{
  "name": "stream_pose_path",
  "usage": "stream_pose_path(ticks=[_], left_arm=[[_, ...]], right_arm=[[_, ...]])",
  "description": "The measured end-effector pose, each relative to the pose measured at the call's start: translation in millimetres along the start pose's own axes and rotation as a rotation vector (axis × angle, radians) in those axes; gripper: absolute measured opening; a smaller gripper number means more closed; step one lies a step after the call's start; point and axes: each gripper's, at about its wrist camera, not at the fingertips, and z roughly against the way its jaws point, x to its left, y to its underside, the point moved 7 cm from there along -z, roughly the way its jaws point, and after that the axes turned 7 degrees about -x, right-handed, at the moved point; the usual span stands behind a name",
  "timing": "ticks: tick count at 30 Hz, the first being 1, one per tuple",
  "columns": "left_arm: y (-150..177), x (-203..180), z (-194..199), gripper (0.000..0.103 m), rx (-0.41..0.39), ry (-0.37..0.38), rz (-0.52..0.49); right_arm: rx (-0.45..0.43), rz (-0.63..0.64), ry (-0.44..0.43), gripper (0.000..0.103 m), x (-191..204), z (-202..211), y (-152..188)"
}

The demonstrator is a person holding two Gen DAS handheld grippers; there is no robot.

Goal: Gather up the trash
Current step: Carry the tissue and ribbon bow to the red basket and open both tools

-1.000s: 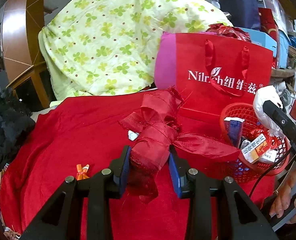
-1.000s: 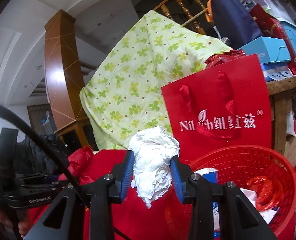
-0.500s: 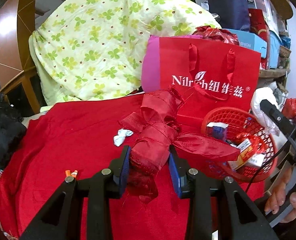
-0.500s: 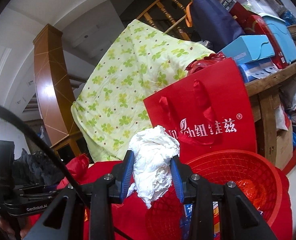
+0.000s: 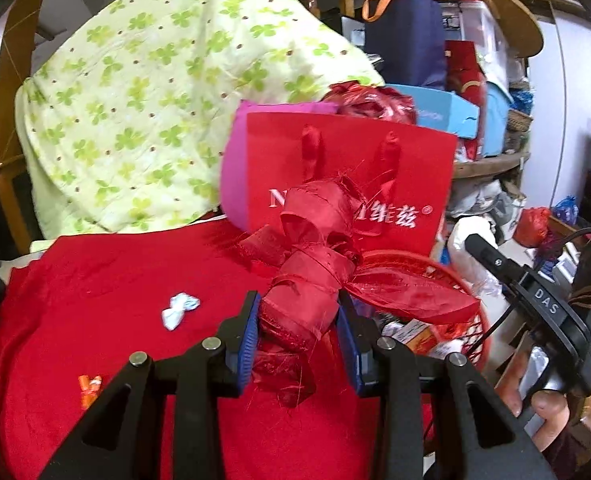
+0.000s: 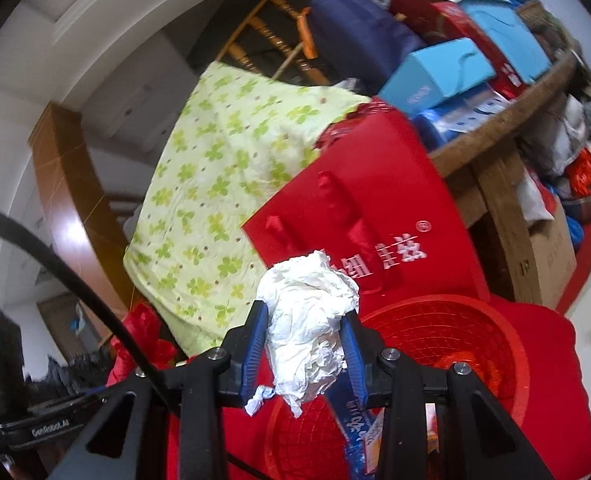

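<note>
We've got 2 pieces in hand. Left gripper (image 5: 298, 330) clamped on a red ribbon wad (image 5: 309, 280): shiny, frayed, knotted, loose tail fanning right over the basket (image 5: 469, 322). Right gripper (image 6: 306, 354) pinches a tissue ball (image 6: 309, 322), white, crumpled, held above the basket (image 6: 467, 336) rim; pads on both sides. Basket = red plastic mesh, round, w/ cartons inside. It sits on a red cloth (image 5: 95, 280); red paper bag (image 5: 351, 160) upright just behind, green clover quilt (image 5: 155, 100) further back. Left view only: a pale blue wrapper (image 5: 179, 310) and an orange scrap (image 5: 88, 390) lying on the cloth, well apart. Right view only: shelf w/ blue boxes (image 6: 435, 74).
</note>
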Motion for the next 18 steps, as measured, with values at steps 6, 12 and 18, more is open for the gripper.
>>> stream_pose_path(ticks=[6, 12, 18], left_arm=[[-17, -15, -12, 0.039, -0.023, 0.132, 0.100], [-21, -35, -31, 0.041, -0.011, 0.234, 0.174], [13, -60, -67, 0.064, 0.095, 0.239, 0.115]], right_arm=[[-0.024, -0.062, 0.030, 0.041, -21, 6, -10], [0.003, -0.120, 0.066, 0.041, -37, 3, -8], [0.094, -0.200, 0.123, 0.057, -59, -9, 5]])
